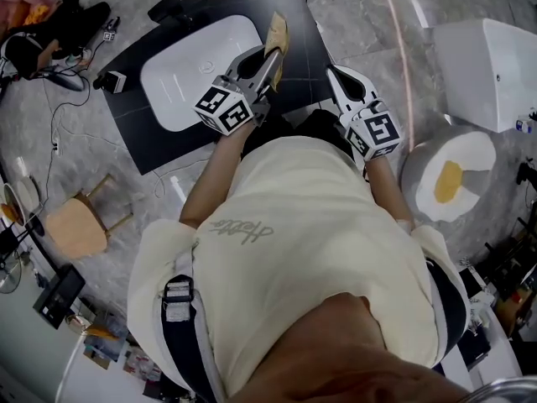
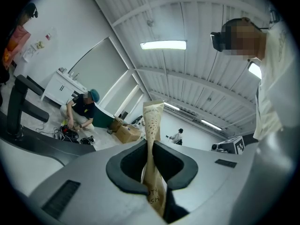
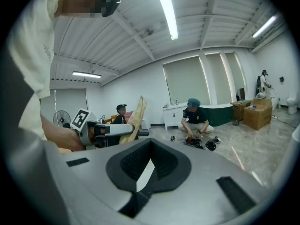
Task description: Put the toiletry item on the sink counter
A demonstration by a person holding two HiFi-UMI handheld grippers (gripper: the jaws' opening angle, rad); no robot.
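Observation:
The toiletry item is a tan paper pouch [image 1: 277, 34] with small dark print. My left gripper [image 1: 270, 59] is shut on its lower part and holds it upright above the right end of the white sink basin [image 1: 195, 67]. The basin is set in a black counter [image 1: 143, 133]. In the left gripper view the pouch [image 2: 153, 123] stands up between the pads of the left gripper [image 2: 151, 162]. My right gripper [image 1: 338, 77] hovers to the right of it, jaws drawn together on nothing. The right gripper view shows the right gripper [image 3: 143, 172] with the pouch [image 3: 136, 114] off to its left.
A toilet [image 1: 453, 179] and a white cabinet [image 1: 487, 70] stand to the right. A wooden stool [image 1: 80, 225] and loose cables [image 1: 59, 116] lie left of the counter. A person [image 3: 194, 118] crouches on the floor farther off.

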